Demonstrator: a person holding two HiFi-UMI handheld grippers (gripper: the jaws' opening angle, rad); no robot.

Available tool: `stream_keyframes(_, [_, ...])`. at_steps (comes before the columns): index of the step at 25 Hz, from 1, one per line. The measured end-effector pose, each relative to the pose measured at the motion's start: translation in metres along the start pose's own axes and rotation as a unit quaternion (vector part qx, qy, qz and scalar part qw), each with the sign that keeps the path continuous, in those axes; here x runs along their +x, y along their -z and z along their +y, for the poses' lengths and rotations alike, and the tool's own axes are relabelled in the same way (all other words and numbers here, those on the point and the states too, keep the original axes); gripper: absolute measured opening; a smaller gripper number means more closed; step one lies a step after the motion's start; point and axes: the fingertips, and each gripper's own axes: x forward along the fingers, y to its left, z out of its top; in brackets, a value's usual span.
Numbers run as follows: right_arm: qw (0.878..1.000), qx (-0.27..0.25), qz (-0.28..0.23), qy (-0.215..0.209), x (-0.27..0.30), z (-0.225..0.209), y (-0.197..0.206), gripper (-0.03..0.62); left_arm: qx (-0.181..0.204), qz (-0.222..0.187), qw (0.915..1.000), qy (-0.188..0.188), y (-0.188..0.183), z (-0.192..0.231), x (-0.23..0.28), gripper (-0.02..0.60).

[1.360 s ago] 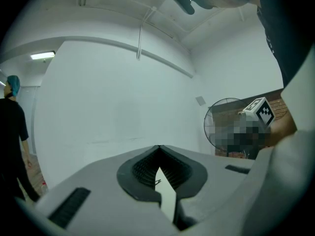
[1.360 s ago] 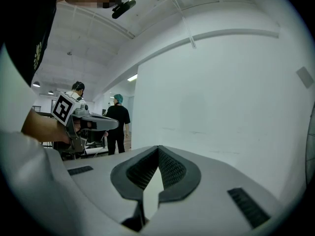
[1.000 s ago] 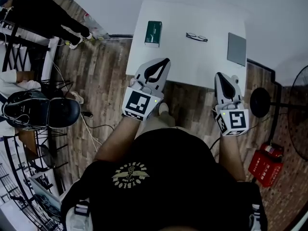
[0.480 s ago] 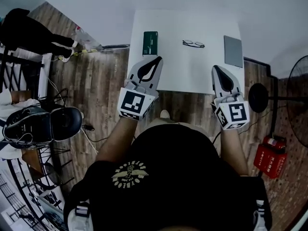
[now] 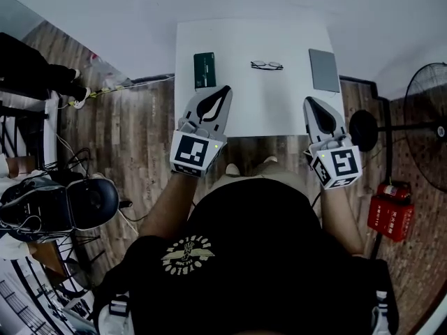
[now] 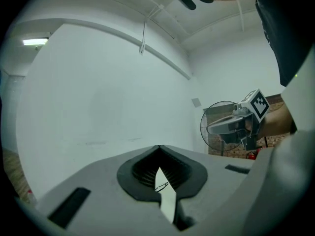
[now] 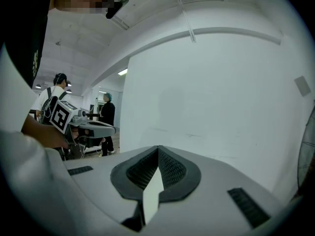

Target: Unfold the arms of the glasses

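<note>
Dark-framed glasses (image 5: 267,65) lie folded on the white table (image 5: 244,107), near its far side. My left gripper (image 5: 225,89) is shut and empty, its tip over the table's near-left part, well short of the glasses. Through the thin gap of the left gripper (image 6: 158,147) in its own view, the glasses (image 6: 161,185) show small and far off. At the near-right edge of the table my right gripper (image 5: 308,101) is shut too, with nothing in it. In the right gripper view the right gripper (image 7: 158,147) faces a white wall.
A dark green box (image 5: 204,70) lies left of the glasses, a grey flat pad (image 5: 324,70) to their right. A standing fan (image 5: 426,128) and a red box (image 5: 391,211) are on the floor at right, a black chair (image 5: 70,201) at left. People (image 7: 106,117) stand far back.
Both grippers shifted a little along the table's near edge as the head view swung to face the table squarely. Both stayed shut. The glasses have not moved.
</note>
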Motion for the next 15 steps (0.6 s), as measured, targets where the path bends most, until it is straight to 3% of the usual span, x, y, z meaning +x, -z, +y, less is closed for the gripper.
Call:
stream_keyframes(5, [1.000,0.006,0.001,0.007,-0.004,-0.006,0.008,0.000,-0.006,0.021,0.9997,0.010,0.003,-0.011,0.007,-0.002])
stream_keyframes(10, [1.000,0.017,-0.002,-0.005,0.009,-0.017,0.013,0.000,0.019,0.034,0.9992,-0.003,0.013,-0.005,0.016,-0.002])
stream_keyframes(15, [0.999,0.023,-0.015,-0.023,0.035,-0.028,0.009,0.000,0.006,0.044,0.9990,-0.012,0.019,0.000,0.030,-0.002])
